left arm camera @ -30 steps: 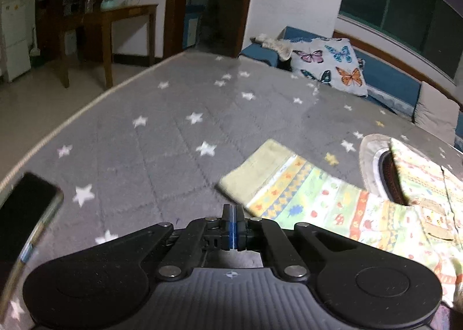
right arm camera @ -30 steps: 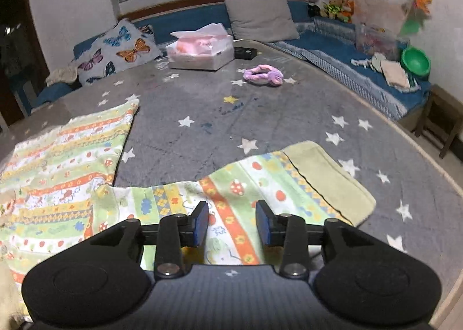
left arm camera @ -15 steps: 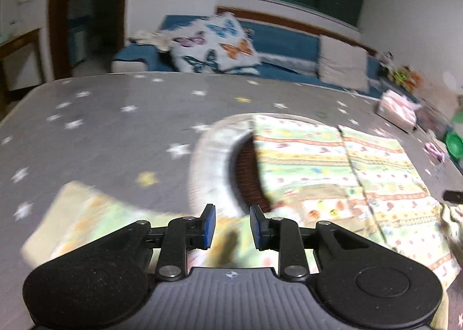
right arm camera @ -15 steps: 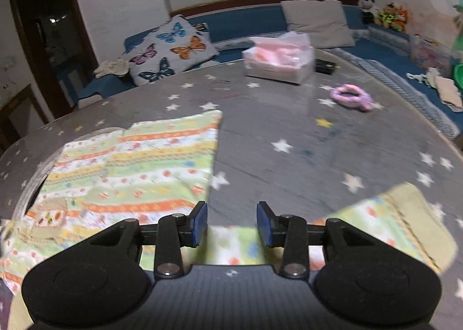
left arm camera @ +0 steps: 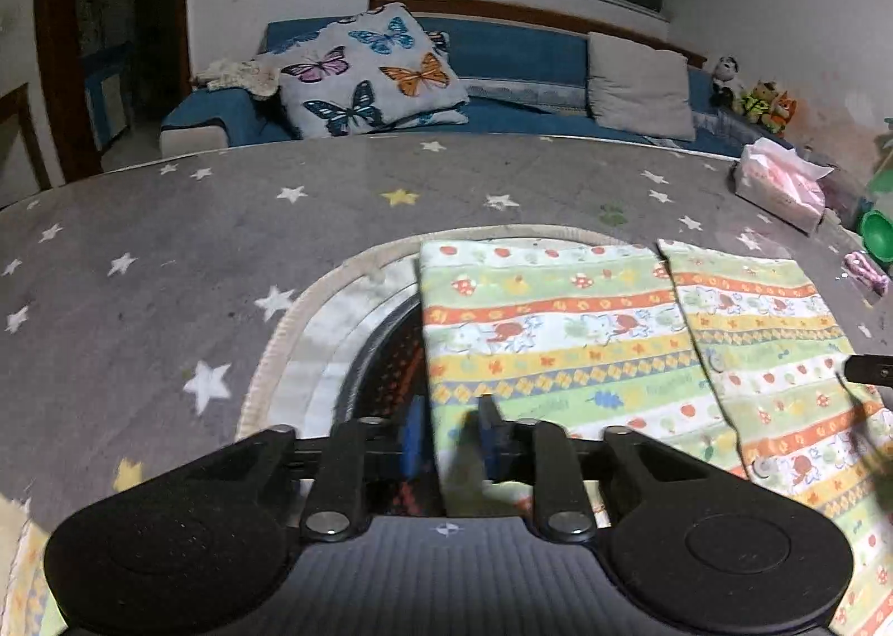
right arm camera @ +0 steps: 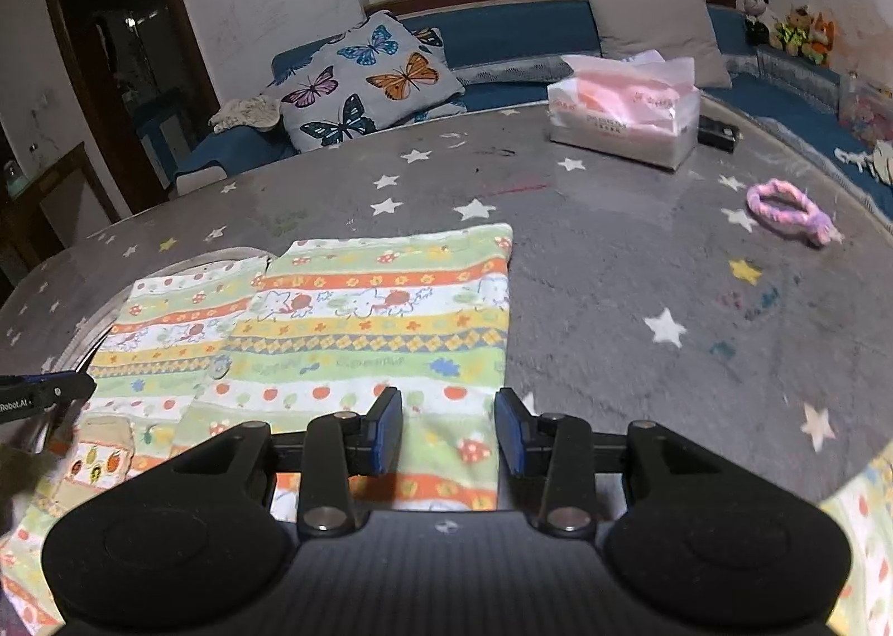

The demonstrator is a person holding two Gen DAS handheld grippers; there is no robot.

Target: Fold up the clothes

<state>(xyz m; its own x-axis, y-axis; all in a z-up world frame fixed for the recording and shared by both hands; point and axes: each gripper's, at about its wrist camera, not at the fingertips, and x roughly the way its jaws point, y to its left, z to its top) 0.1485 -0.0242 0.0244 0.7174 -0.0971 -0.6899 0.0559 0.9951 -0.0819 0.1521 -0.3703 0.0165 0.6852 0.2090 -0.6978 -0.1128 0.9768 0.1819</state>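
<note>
Bare mat [right arm camera: 642,268] rightward up to tissue box [right arm camera: 625,120], hair tie [right arm camera: 790,209]

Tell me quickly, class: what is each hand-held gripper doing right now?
Left hand-held gripper: open, empty, above the striped garment.
Right hand-held gripper: open, empty, above the same garment.

Grey star-print mat [right arm camera: 614,256], butterfly cushion [right arm camera: 363,78] on blue sofa [right arm camera: 502,30], tissue pack [right arm camera: 625,111], pink braided ring [right arm camera: 790,203], soft toys [right arm camera: 792,25] on ledge

Open right claw [right arm camera: 448,432] above striped garment [right arm camera: 363,329]
</note>
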